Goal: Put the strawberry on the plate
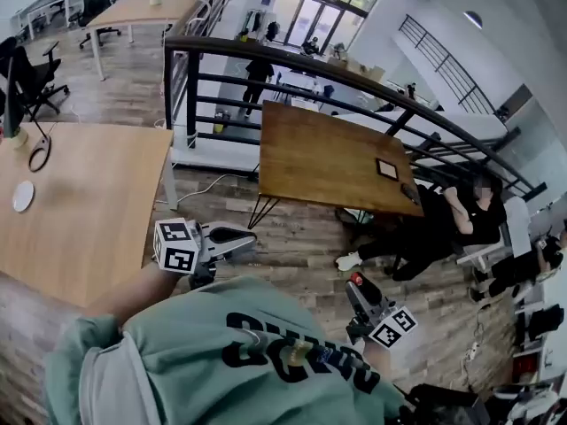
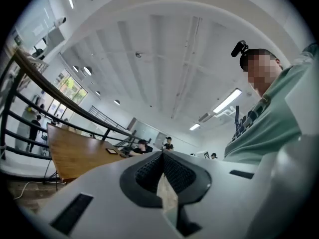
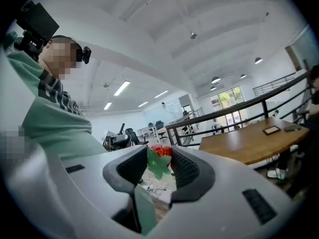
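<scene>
A red strawberry (image 3: 160,151) with green leaves sits pinched between the two dark pads of my right gripper (image 3: 159,158), which is shut on it. In the head view that gripper (image 1: 359,284) is low at the right, close to my green shirt, and a red bit of the strawberry (image 1: 357,279) shows at its tip. My left gripper (image 1: 248,237) is at the lower left beside the light wooden table (image 1: 97,211). Its jaws (image 2: 160,158) are shut with nothing in them and point up at the ceiling. A small white plate (image 1: 23,196) lies at the far left of that table.
A black cable loop (image 1: 39,155) lies on the light table behind the plate. A darker wooden table (image 1: 328,158) stands ahead, with a black railing (image 1: 292,56) beyond it. A seated person in black (image 1: 452,224) is at the right. Office chairs (image 1: 35,78) stand at the far left.
</scene>
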A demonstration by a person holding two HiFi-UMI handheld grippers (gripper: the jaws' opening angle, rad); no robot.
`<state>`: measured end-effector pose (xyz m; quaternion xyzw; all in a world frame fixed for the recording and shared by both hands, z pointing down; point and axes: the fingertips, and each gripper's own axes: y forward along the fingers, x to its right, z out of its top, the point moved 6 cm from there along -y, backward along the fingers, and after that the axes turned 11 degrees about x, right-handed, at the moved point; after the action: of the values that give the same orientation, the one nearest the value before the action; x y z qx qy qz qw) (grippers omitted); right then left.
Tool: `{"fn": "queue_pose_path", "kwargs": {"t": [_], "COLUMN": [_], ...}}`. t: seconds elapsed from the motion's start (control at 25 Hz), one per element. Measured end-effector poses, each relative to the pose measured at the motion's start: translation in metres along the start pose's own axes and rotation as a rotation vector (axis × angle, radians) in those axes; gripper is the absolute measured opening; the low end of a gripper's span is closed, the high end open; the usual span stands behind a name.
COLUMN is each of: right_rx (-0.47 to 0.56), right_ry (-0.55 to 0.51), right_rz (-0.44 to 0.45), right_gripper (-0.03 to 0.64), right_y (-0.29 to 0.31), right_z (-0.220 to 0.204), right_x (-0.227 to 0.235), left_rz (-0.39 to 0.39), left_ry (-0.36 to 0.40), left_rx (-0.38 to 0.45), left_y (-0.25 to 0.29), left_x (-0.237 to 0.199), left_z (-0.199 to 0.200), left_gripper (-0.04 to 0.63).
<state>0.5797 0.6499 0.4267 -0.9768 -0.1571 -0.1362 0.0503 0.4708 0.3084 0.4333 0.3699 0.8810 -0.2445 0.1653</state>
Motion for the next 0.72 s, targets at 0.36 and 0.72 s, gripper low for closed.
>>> {"fn": "queue_pose_path", "kwargs": {"t": [0.36, 0.72], "right_rx": [-0.057, -0.149], "right_ry": [0.04, 0.166], "right_rz": [0.311, 0.574], "right_gripper": [0.149, 0.149], "right_y": [0.083, 0.188], "right_z": [0.051, 0.012], "right_x": [0.157, 0.187], "left_rz": [0.276, 0.571], "left_ry": [0.059, 0.135], "left_rx": [0.135, 0.215], "left_y": [0.08, 0.052], "left_x": [-0.022, -0.011], "left_z": [-0.003, 0.004], "left_gripper": [0.003, 0.003]}}
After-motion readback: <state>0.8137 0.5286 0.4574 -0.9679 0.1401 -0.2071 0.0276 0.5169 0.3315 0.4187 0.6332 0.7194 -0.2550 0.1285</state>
